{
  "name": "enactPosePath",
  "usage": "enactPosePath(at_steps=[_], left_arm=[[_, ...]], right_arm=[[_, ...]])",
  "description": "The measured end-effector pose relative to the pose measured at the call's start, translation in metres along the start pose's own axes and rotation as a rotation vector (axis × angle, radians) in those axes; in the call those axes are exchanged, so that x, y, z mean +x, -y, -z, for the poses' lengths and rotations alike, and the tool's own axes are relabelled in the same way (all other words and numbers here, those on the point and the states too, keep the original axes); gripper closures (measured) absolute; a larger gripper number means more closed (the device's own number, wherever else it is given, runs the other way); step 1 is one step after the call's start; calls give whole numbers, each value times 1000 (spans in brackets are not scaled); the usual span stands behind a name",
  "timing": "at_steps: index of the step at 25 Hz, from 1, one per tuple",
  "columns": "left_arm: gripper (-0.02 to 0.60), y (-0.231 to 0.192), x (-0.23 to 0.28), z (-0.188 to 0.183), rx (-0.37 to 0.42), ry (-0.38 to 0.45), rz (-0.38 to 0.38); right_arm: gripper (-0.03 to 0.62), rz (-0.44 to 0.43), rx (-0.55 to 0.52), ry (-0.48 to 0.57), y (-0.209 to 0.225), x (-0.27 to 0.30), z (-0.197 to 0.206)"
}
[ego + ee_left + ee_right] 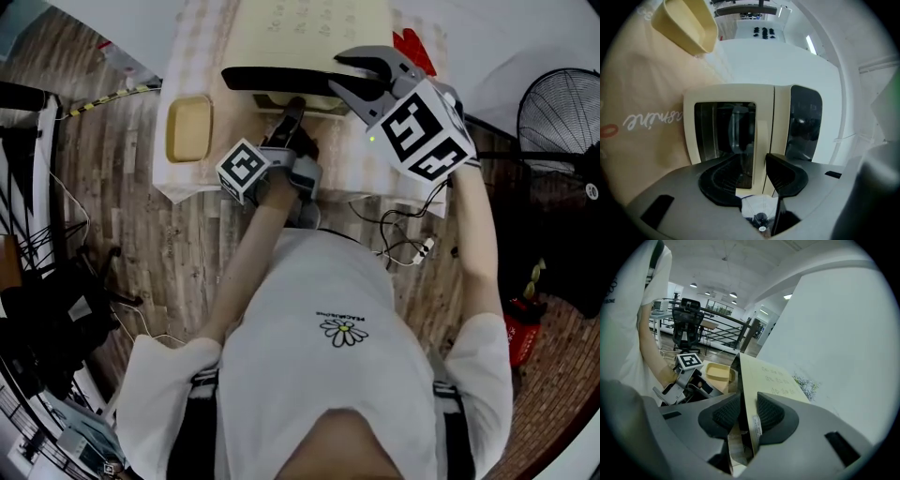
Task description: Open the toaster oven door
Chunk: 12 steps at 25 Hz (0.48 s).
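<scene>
Left claw (292, 114) is level and right up at the front of the toaster oven (309, 23), jaws apart, nothing pinched yet. In the left gripper view the cream top rail of the door (724, 136) sits dead ahead in the gap. The glossy black handle (804, 122) lies just beyond the right-hand jaw.

That handle is the place to take hold. It's a stiff, smooth bar running the width of the door, likely a touch slippery, so a bite square across it near the middle looks safest. The door should swing down on a hinge at its bottom edge, probably with a catch or spring to overcome. With glass in it, a steady pull beats a yank.

The oven looks light enough to slide on the cloth-covered counter (187, 183). I'd guess that's why the right claw (364, 82) sits above the left one and off to its right, clamped on the oven's upper edge. The right gripper view shows the cream panel squeezed between both pads.

As for looks, it's a boxy cream body with faint printed marks on top and a dark window in a cream frame, door shut. A yellow tray (189, 127) rests off to the left claw's left.
</scene>
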<state>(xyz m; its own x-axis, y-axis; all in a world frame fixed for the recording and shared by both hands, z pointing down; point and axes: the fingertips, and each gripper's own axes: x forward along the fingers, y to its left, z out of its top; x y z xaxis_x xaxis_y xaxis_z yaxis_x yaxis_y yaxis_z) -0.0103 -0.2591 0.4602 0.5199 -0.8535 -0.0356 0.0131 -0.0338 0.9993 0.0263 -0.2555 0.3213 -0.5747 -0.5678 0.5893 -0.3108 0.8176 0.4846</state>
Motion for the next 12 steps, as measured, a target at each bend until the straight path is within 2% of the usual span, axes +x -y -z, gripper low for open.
enactPosePath(at_steps=[2, 5, 8, 12], left_arm=[[420, 4, 3, 0, 3, 6, 42], [498, 21, 9, 1, -13, 14, 139], [506, 24, 9, 1, -16, 28, 191], [509, 24, 8, 1, 35, 34, 215]], right_arm=[[487, -1, 0, 2, 0, 0, 0], [488, -3, 1, 2, 1, 0, 0], [487, 2, 4, 2, 0, 0, 0], [487, 10, 0, 7, 0, 0, 0]])
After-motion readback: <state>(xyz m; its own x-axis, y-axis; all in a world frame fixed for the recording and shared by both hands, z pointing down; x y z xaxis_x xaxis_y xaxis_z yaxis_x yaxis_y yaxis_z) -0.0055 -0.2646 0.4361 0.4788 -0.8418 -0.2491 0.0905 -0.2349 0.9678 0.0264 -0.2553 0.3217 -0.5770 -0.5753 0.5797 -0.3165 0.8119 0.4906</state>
